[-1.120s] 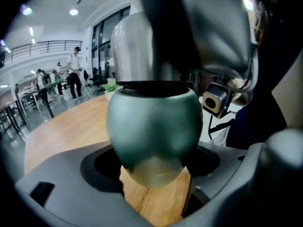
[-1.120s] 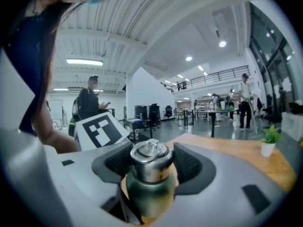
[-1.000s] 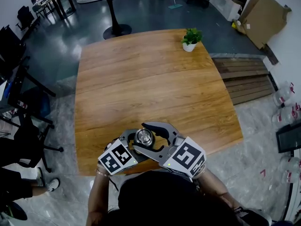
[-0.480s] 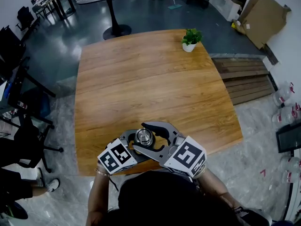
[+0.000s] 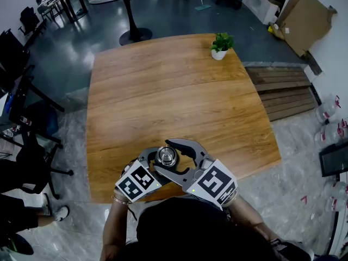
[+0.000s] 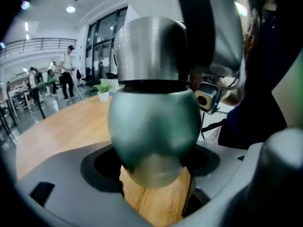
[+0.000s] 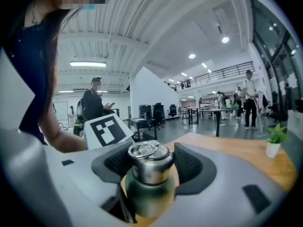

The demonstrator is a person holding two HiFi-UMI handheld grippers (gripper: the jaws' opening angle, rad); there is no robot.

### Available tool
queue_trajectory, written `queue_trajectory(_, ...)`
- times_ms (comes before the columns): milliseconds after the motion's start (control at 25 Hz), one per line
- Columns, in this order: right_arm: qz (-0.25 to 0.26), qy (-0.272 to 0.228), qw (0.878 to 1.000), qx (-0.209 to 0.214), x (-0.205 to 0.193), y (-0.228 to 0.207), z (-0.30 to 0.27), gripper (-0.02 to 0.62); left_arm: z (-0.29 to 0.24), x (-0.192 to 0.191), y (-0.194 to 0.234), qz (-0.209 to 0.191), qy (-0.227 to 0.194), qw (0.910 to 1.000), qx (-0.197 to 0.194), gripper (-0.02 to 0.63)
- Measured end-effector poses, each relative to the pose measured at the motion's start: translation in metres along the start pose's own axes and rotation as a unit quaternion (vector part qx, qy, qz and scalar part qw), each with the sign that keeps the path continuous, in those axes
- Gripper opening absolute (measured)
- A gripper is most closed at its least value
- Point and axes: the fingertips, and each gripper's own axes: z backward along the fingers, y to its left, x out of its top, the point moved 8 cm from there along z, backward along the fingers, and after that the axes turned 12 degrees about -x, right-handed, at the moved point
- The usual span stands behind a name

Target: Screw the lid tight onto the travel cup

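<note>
Head view: left tool [image 6: 151,163] is clamping the green travel cup [image 6: 154,126]; right tool [image 7: 150,164] is gripping its steel lid [image 7: 148,152].

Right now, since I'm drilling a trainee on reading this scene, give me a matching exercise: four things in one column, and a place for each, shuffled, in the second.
Things
1. steel lid
2. green cup body
3. potted plant
4. cardboard

Places
A. far right corner of the wooden table
B. between the jaws of the left gripper
C. off the table, against the wall
D. between the jaws of the right gripper

Pairs: 1-D; 2-B; 3-A; 4-C
</note>
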Motion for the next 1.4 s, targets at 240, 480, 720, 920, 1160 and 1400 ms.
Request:
queue_trajectory(240, 0.027, 0.005, 0.999, -0.026, -0.001, 0.001, -0.002, 0.261, -0.005, 0.002, 0.000, 0.003, 0.005, 1.0000, 0.001, 0.392)
queue_trajectory(480, -0.001, -0.004, 0.999, -0.044, 0.001, -0.004, -0.002, 0.263, -0.003, 0.005, 0.004, 0.018, -0.016, 0.9990, 0.039, 0.391)
queue_trajectory(720, 0.001, 0.005, 1.000, 0.001, 0.000, 0.001, 0.000, 0.281, -0.001, 0.005, -0.006, 0.007, -0.034, 0.9979, -0.055, 0.391)
queue_trajectory(920, 0.003, -0.007, 0.997, -0.073, 0.001, -0.003, 0.000, 0.278, -0.002, 0.010, 0.003, 0.014, -0.014, 0.9973, 0.071, 0.391)
queue_trajectory(1160, -0.024, -0.001, 1.000, -0.017, 0.001, -0.004, 0.003, 0.279, 0.002, 0.007, 0.002, 0.026, -0.045, 0.9985, 0.015, 0.391)
queue_trajectory(1400, -0.014, -0.005, 1.000, -0.007, 0.002, -0.002, 0.003, 0.270, 0.001, 0.006, -0.002, 0.030, -0.052, 0.9974, -0.041, 0.391)
